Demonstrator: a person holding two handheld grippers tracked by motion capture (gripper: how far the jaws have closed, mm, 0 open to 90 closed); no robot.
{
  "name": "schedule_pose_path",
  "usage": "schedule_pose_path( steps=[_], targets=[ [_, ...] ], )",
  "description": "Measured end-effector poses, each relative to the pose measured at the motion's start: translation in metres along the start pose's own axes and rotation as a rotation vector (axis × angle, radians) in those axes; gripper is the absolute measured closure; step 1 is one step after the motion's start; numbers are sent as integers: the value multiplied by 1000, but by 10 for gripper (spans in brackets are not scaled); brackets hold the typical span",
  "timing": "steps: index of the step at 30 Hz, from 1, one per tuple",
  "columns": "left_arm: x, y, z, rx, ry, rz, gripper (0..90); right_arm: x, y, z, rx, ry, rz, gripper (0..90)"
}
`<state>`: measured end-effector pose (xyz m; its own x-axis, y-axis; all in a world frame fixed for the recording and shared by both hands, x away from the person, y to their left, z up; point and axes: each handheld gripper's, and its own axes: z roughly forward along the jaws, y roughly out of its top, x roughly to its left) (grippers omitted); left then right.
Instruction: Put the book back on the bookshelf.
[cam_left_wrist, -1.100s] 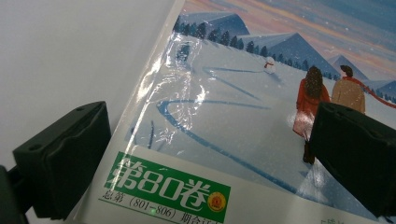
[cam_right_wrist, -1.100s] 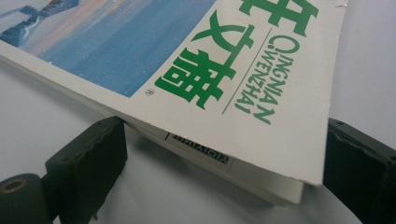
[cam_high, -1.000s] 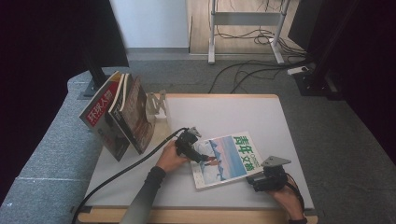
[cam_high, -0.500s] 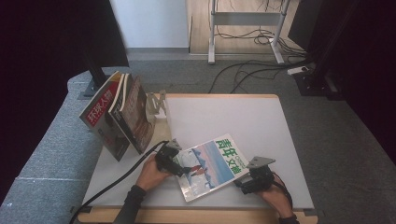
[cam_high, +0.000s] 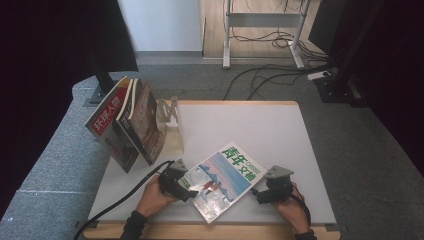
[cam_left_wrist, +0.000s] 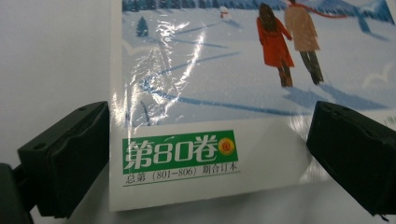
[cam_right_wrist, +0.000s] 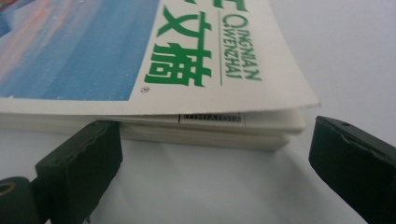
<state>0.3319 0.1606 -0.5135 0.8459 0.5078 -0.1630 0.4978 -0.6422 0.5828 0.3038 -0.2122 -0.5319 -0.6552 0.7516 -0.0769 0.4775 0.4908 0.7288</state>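
Note:
A magazine (cam_high: 225, 177) with a snowy blue cover and green title lies flat and askew near the table's front edge. My left gripper (cam_high: 187, 191) is at its lower left corner. In the left gripper view the cover (cam_left_wrist: 210, 70) runs between the wide-apart jaws, so the left gripper (cam_left_wrist: 205, 163) is open. My right gripper (cam_high: 258, 194) sits low on the table at the magazine's right edge. In the right gripper view the page stack (cam_right_wrist: 210, 126) lies just beyond the right gripper (cam_right_wrist: 215, 158), which is open and holds nothing.
Several magazines (cam_high: 127, 125) stand leaning in a white rack (cam_high: 167, 117) at the table's back left. The white table top (cam_high: 260, 125) is bare behind the flat magazine. A black cable (cam_high: 125, 197) trails from the left gripper off the front edge.
The magazine has slid left and toward the front edge and turned more askew. Both grippers moved with it, the left one farther.

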Motion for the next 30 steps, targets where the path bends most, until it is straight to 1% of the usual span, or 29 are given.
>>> schedule_pose_path(
  steps=[3, 5, 7, 8, 9, 10, 11, 13, 14, 16, 18, 19, 21, 22, 26, 30],
  targets=[
    [-8, -6, -3, 4, -2, 1, 10, -6, 5, 4, 11, -19, 10, 20],
    [-14, -10, -5, 9, -3, 8, 11, -10, 10, 7, 19, -37, 7, 20],
    [-20, -14, -7, 23, 20, 44, 27, -14, 16, 11, 27, -52, 8, 20],
    [-24, -17, -9, 42, 37, 80, 37, -16, 18, 13, 29, -52, 11, 20],
    [-23, -18, -10, 49, 39, 89, 53, -20, 22, 17, 36, -46, 15, 18],
    [-23, -19, -10, 50, 38, 92, 60, -22, 24, 19, 41, -43, 17, 15],
    [-21, -19, -12, 44, 35, 91, 55, -23, 25, 20, 45, -40, 18, 14],
    [-13, -19, -17, 21, 36, 62, 52, -24, 27, 21, 52, -33, 15, 12],
    [-7, -20, -22, 4, 44, 41, 54, -25, 27, 21, 56, -31, 14, 12],
    [6, -21, -33, -26, 90, 17, 57, -25, 27, 21, 54, -28, 16, 14],
    [13, -23, -39, -38, 115, 4, 61, -26, 25, 22, 47, -18, 28, 13],
    [17, -23, -42, -41, 138, -2, 61, -26, 25, 22, 46, -17, 32, 13],
    [21, -24, -45, -37, 164, -8, 61, -27, 25, 22, 45, -12, 34, 13],
    [24, -25, -46, -27, 193, -18, 61, -27, 25, 22, 45, -12, 34, 13],
    [30, -26, -39, 12, 238, -35, 60, -27, 26, 22, 53, -10, 31, 13],
    [31, -27, -27, 47, 242, -28, 38, -27, 26, 22, 52, -10, 30, 9]
  ],
)
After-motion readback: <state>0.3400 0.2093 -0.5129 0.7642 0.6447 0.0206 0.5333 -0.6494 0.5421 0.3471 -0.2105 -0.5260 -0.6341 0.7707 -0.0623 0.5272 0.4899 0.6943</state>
